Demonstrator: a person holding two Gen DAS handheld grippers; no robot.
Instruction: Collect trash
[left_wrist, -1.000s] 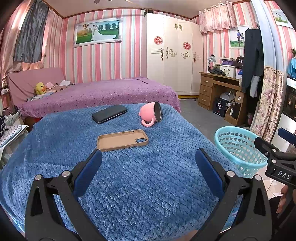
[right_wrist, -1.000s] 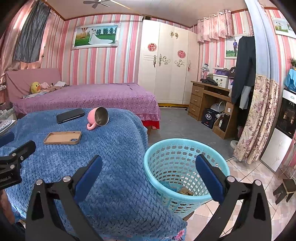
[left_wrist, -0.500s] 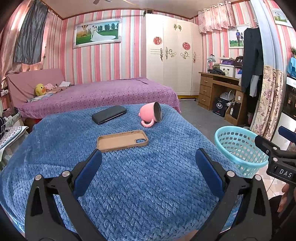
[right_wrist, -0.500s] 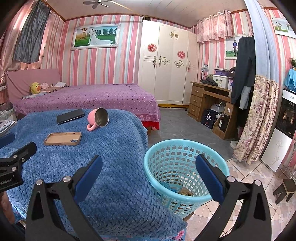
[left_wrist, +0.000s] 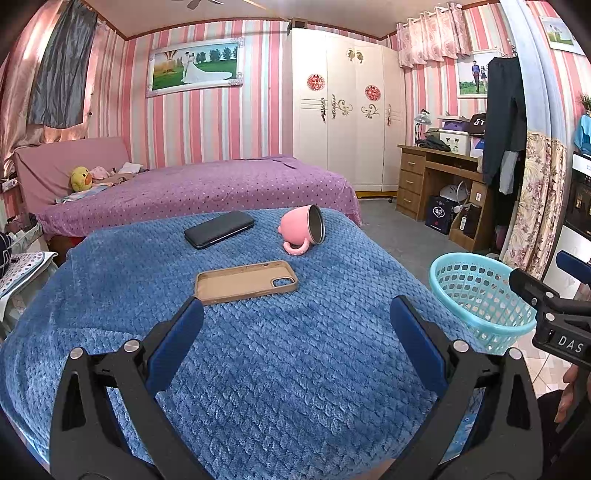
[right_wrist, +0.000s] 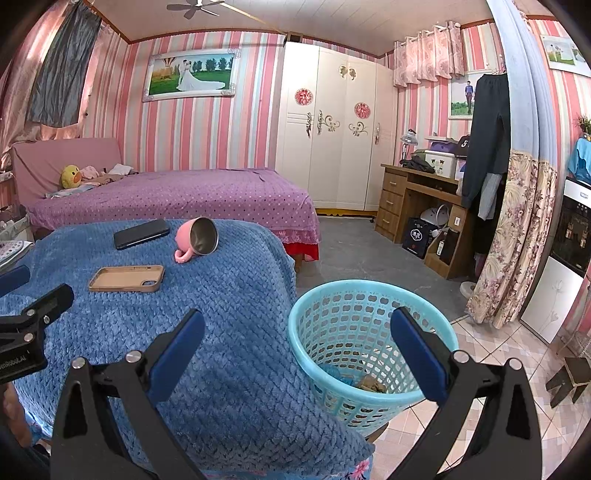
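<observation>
A light blue plastic basket (right_wrist: 369, 332) stands by the right edge of the blue blanket (right_wrist: 207, 325), with some scraps (right_wrist: 371, 384) at its bottom. In the left wrist view the basket (left_wrist: 476, 299) is at the right. My left gripper (left_wrist: 295, 343) is open above the blanket (left_wrist: 295, 369), nothing between its fingers. My right gripper (right_wrist: 295, 347) is open too, over the basket's near-left rim and the blanket edge. On the blanket lie a tan phone case (left_wrist: 245, 281), a black phone (left_wrist: 219, 229) and a tipped pink mug (left_wrist: 304, 230).
A purple bed (left_wrist: 199, 192) stands behind the blanket, with a yellow duck toy (left_wrist: 80, 178). A white wardrobe (left_wrist: 343, 110) and a wooden desk (left_wrist: 436, 181) are on the far right. Grey floor (right_wrist: 362, 251) and tiles (right_wrist: 491, 343) surround the basket.
Both views have shifted only slightly; the objects on the blanket lie where they were and both grippers stay open.
</observation>
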